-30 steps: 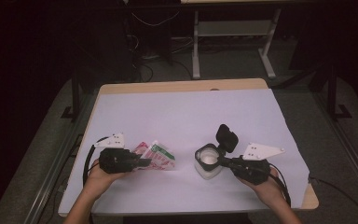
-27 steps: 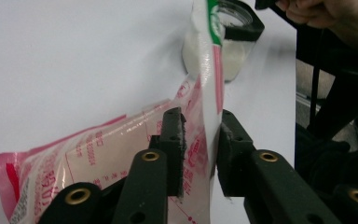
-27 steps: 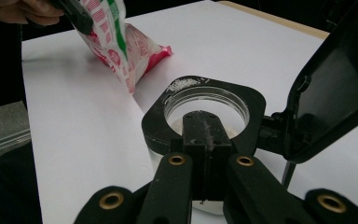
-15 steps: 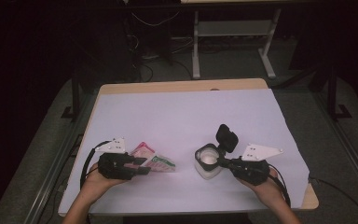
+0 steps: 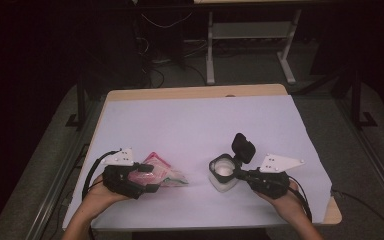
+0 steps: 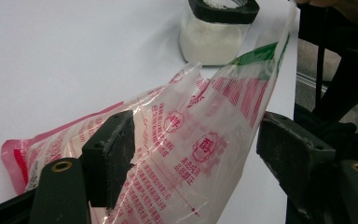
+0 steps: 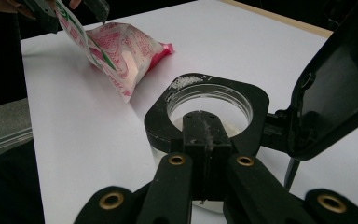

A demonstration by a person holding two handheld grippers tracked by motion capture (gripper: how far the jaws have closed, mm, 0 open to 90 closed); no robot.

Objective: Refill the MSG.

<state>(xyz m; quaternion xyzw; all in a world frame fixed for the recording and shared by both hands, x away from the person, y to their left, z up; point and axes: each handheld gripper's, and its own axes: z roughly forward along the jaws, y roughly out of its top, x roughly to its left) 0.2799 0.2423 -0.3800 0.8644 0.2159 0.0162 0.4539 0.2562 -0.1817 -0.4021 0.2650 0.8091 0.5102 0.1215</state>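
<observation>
Left gripper (image 5: 147, 176): your jaws have just been opening. They now stand wide, with the plastic bag (image 6: 186, 154) between them. In the left gripper view the left pad (image 6: 109, 158) is at the film or very near it, and the right pad (image 6: 293, 154) stands clearly apart, so nothing presses on the bag.

Change from one second ago: in the earlier high view your left gripper was closed on the bag; now the pinch is released and the bag is lying slack on the table (image 5: 195, 125).

Plastic bag: red and white print with a green corner, nearly flat. It lies on the white sheet at your left side, its open green end toward the jar (image 5: 223, 175). It is apart from the jar, not touching it.

Right gripper (image 7: 205, 135): it is closed tight on the black rim of the jar at the near edge, and it has kept this hold without moving.

Jar: clear, with white powder inside. It stands upright at your right side. The hinged lid (image 5: 243, 147) is flipped up and open.

Meaning for the work: I judge that the pouring from bag to jar is finished and the bag is being put down. The likely next step is to pull your left gripper away and close the lid.

Risk: the light film may cling to the left pad when you withdraw.
</observation>
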